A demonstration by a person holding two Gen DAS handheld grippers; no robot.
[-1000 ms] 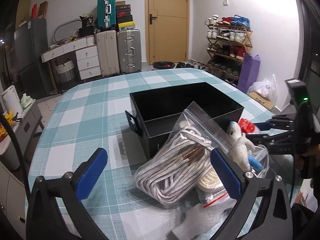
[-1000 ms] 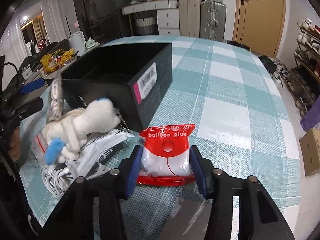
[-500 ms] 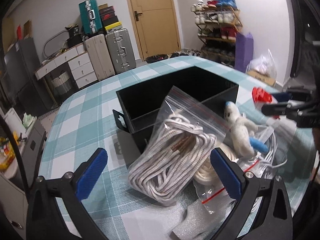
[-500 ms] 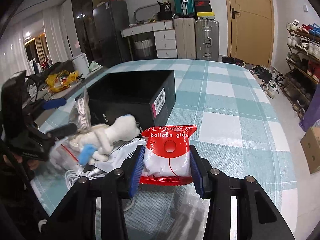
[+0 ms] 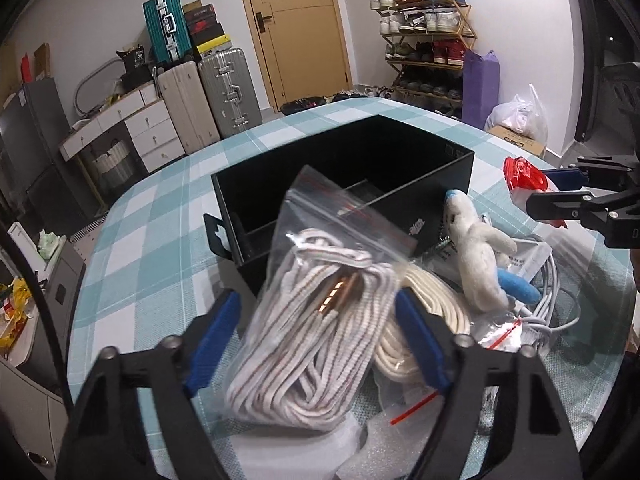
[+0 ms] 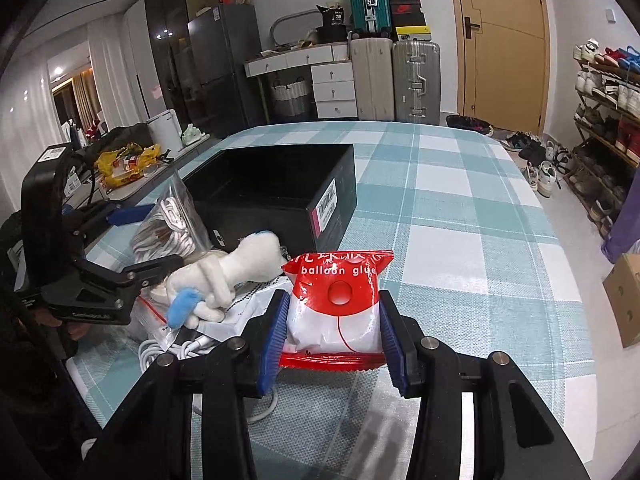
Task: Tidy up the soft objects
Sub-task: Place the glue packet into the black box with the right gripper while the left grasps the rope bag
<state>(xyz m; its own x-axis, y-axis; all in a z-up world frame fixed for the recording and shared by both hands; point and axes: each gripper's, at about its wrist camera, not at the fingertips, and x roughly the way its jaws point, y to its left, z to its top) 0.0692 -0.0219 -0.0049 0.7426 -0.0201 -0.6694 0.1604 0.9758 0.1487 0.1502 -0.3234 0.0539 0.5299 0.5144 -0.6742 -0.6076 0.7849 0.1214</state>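
Home: suitcases (image 6: 414, 78), shoe rack (image 5: 426, 40), fridge (image 6: 222, 68).

Background: teal-and-white checked tablecloth (image 6: 460, 208); wooden door (image 5: 296, 28); beige and silver suitcases (image 5: 208, 96) upright against wall, teal suitcase (image 5: 166, 36) stacked above; white drawer unit (image 6: 334, 92); shoe rack (image 5: 428, 40); purple bag (image 5: 480, 88) beside rack.

The zip bag of rope (image 5: 320, 336) is smeared by blur in the left wrist view, and it covers the near wall of the black box (image 5: 416, 168) and much of the cream cord coil (image 5: 432, 320) beside it. In the right wrist view the lower edge of the balloon glue packet (image 6: 338, 312) sinks behind the right tool (image 6: 334, 344), and the upper print on it is too small to read. The left tool (image 6: 140, 240) hides part of the rope bag there, and the white cable (image 6: 176, 350) runs under other bags.
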